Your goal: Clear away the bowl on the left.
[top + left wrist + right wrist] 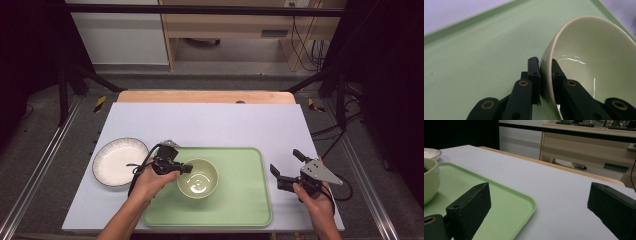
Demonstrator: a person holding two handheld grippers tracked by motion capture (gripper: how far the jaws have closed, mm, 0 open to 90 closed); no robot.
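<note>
This looks like a lab or recording room set up for tabletop work — a desk [150, 120] covered by a pale sheet stands inside a black metal frame [200, 9], with dark curtains on both sides. Cables [305, 45] hang by a plain wooden bench [225, 25] beyond the desk's far edge — and grey carpet with hazard-tape marks [100, 103] lies past its far corners.
</note>
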